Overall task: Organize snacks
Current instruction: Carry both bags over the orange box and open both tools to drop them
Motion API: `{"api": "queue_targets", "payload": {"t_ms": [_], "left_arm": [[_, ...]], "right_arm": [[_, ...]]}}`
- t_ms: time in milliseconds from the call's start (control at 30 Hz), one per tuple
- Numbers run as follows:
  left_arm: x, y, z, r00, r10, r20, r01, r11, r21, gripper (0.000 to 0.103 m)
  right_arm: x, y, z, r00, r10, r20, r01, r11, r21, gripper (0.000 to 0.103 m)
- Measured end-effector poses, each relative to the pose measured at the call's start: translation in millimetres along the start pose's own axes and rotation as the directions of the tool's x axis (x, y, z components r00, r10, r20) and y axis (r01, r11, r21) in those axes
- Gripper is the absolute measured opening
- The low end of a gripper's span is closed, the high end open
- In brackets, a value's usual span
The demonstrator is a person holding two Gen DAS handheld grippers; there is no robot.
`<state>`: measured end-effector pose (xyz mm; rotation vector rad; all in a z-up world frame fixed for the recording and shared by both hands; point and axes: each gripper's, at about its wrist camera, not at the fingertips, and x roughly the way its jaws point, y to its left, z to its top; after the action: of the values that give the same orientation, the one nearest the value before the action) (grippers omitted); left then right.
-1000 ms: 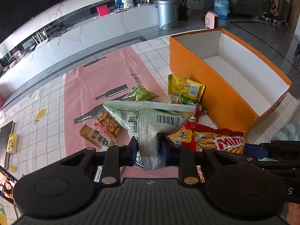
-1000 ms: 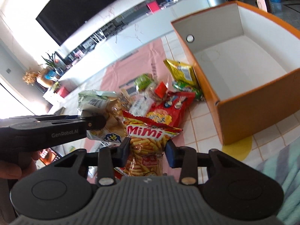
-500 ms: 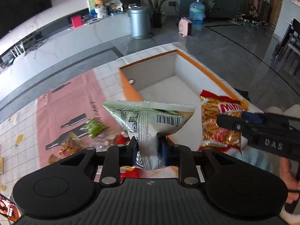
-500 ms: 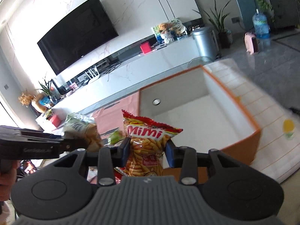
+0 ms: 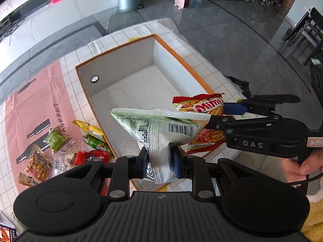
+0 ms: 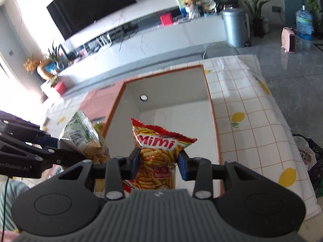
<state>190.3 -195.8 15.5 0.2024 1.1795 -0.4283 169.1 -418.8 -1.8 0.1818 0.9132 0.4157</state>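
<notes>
Hovering over the empty box [image 5: 123, 64], the left gripper [image 5: 158, 159] clamps a green bag [image 5: 159, 124], the right gripper [image 6: 159, 162] a Mimi bag [image 6: 159, 147]; other snacks [image 5: 60, 151] remain outside, left of the jaws.

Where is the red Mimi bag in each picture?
Left wrist view: Mimi bag sits right of centre, partly behind the green bag.
Right wrist view: Mimi bag is at centre, between the right gripper fingers.
Shared landmark: the orange box.
</notes>
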Motion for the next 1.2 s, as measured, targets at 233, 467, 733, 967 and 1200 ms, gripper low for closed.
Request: {"api": "queue_targets", "payload": {"t_ms": [233, 467, 733, 967, 1200], "left_arm": [[35, -6, 13, 0.995, 0.040, -0.094, -0.038, 0.999, 0.027, 0.027], [51, -1, 21, 0.992, 0.026, -0.125, -0.024, 1.000, 0.016, 0.026], [74, 7, 17, 0.989, -0.014, -0.146, 0.020, 0.999, 0.034, 0.026], [83, 11, 15, 0.985, -0.043, -0.170, 0.054, 0.997, 0.059, 0.026], [89, 13, 18, 0.981, -0.044, -0.191, 0.060, 0.995, 0.080, 0.027]], "right_arm": [[40, 6, 11, 0.989, -0.042, -0.140, 0.019, 0.987, -0.162, 0.037], [71, 6, 14, 0.963, -0.056, -0.263, -0.003, 0.976, -0.220, 0.036], [90, 9, 16, 0.937, -0.055, -0.344, -0.045, 0.961, -0.274, 0.037], [108, 16, 14, 0.909, -0.100, -0.405, -0.045, 0.942, -0.332, 0.037], [123, 21, 15, 0.884, -0.144, -0.445, -0.023, 0.937, -0.348, 0.038]]}}
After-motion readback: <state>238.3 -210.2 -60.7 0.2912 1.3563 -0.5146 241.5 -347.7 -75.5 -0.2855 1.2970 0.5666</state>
